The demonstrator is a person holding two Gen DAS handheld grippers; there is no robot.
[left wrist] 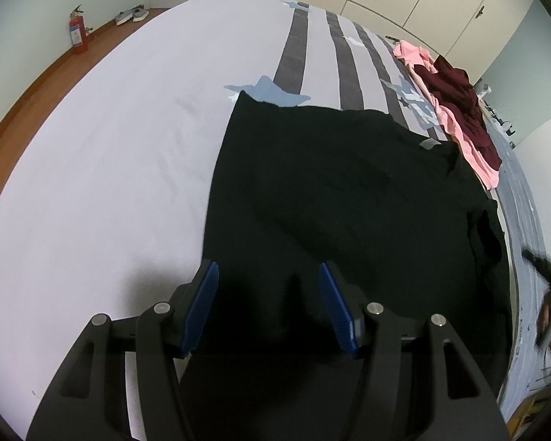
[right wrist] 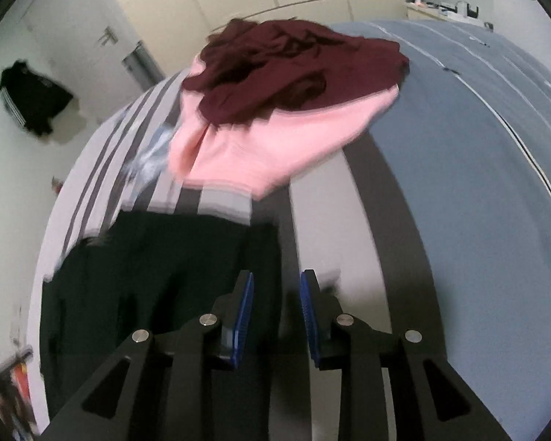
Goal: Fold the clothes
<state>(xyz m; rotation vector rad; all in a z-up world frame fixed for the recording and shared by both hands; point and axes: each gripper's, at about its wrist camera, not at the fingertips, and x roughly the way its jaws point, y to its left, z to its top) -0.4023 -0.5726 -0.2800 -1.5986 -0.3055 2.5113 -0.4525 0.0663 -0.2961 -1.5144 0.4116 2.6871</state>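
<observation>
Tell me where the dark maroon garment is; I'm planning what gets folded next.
The dark maroon garment lies crumpled atop the pink garment on the striped bed cover, beyond the spread black shirt.

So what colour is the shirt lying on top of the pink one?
Dark red. The shirt sits crumpled on the pink one, seen best in the right wrist view.

Left tongs [left wrist: 268,275]: matte black linkage arms with cutout slots, four round silver pivot screws behind the tips, ribbed blue pads [left wrist: 205,305] on the inner faces. Right tongs [right wrist: 277,286]: same black arms, silver screws, blue pads [right wrist: 244,316].
</observation>
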